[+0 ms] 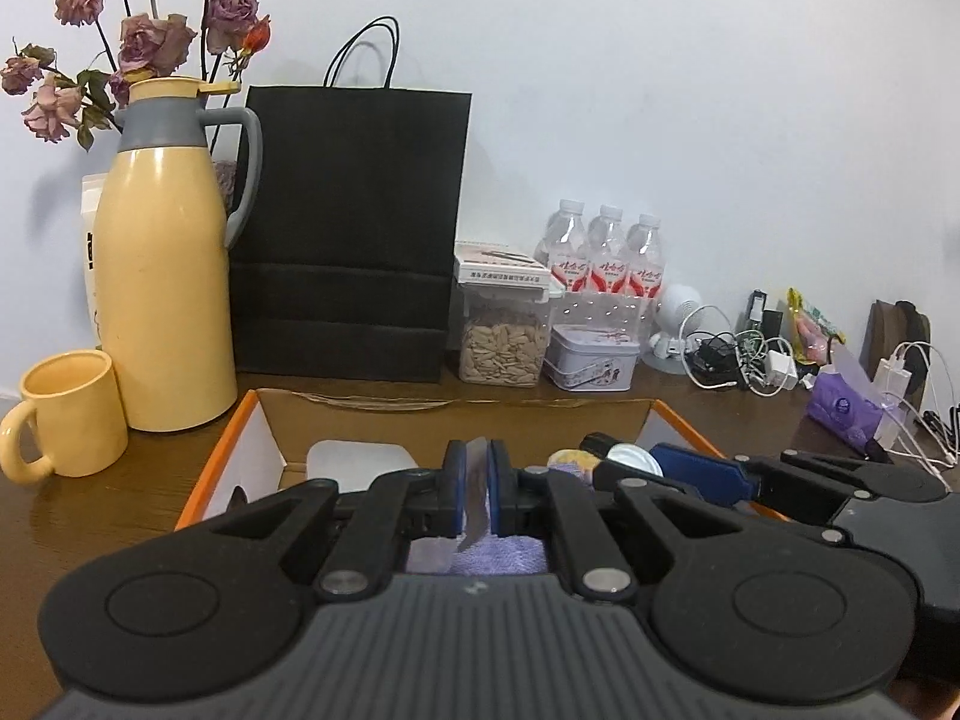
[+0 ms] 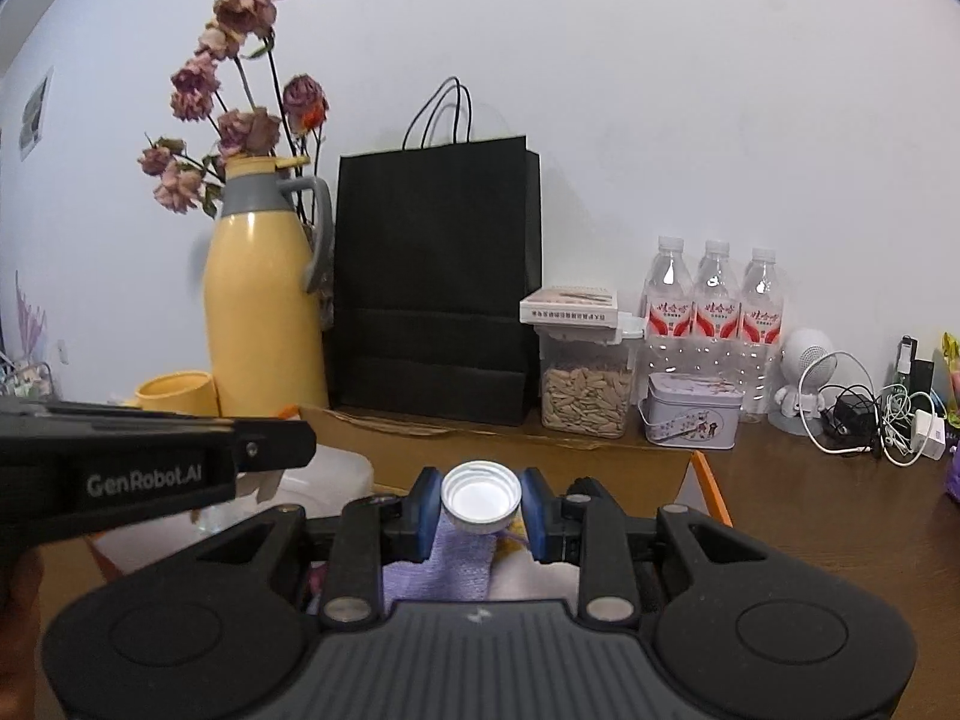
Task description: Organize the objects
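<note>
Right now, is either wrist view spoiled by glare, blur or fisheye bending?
Left wrist view: fisheye bends the black paper bag, dark vignette in the top right corner, yellow thermos shows soft highlights, focus fine. Right wrist view: white cap in the right tongs is blown out; wall evenly lit, corners dark.

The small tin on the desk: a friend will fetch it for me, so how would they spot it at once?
Find the tall black paper bag against the wall, then move right past the clear seed jar. The small tin sits on the desk in front of three water bottles. It is the only opaque metal box there, pale lilac with a printed picture on its side.
</note>
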Demonstrator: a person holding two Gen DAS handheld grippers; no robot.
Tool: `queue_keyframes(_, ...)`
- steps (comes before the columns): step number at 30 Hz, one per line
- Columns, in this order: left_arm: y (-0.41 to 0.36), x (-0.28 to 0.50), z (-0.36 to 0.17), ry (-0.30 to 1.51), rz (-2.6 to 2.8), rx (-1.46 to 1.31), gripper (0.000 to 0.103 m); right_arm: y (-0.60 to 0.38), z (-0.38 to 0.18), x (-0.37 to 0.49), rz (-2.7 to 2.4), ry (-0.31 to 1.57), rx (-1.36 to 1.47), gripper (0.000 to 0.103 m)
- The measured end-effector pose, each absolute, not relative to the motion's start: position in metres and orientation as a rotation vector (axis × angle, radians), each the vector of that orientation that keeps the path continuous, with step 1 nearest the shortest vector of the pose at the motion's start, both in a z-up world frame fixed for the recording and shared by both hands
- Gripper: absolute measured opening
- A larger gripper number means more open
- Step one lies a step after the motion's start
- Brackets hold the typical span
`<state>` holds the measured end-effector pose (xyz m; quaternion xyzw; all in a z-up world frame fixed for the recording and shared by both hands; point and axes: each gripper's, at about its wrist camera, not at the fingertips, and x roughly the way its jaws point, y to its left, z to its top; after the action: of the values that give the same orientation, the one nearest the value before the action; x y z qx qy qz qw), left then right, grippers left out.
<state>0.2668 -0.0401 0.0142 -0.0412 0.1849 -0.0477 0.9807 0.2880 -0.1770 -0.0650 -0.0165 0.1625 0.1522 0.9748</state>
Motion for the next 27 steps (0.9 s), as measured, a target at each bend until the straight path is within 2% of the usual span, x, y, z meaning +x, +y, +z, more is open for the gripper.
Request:
queue_keyframes(2,-0.039,0.268,0.012,0.377,-0.077,-0.072,0.011,-0.177,-0.069,0.29,0.315,0.352,-0.035,0.028)
queue_keyframes(3,-0.037,0.268,0.012,0.38,-0.072,-0.071,0.02,-0.178,-0.07,0.29,0.318,0.362,-0.034,0.028)
queue_keyframes(4,-0.035,0.268,0.012,0.382,-0.069,-0.075,0.047,-0.178,-0.072,0.29,0.317,0.365,-0.033,0.031)
queue_keyframes(5,-0.033,0.267,0.012,0.38,-0.049,-0.079,0.067,-0.179,-0.073,0.289,0.312,0.367,-0.032,0.037)
queue_keyframes(6,-0.031,0.265,0.012,0.37,-0.027,-0.076,0.1,-0.18,-0.073,0.287,0.306,0.364,-0.028,0.056)
queue_keyframes(7,-0.03,0.263,0.013,0.35,-0.007,-0.069,0.103,-0.181,-0.073,0.286,0.3,0.356,-0.025,0.081)
queue_keyframes(9,-0.028,0.259,0.014,0.328,0.017,-0.06,0.103,-0.182,-0.071,0.284,0.285,0.34,-0.023,0.103)
queue_keyframes(19,-0.023,0.253,0.019,0.357,0.027,-0.072,0.103,-0.187,-0.066,0.278,0.26,0.35,-0.023,0.103)
queue_keyframes(27,-0.009,0.215,0.027,0.369,0.029,-0.051,0.103,-0.189,-0.049,0.244,0.262,0.35,-0.052,0.103)
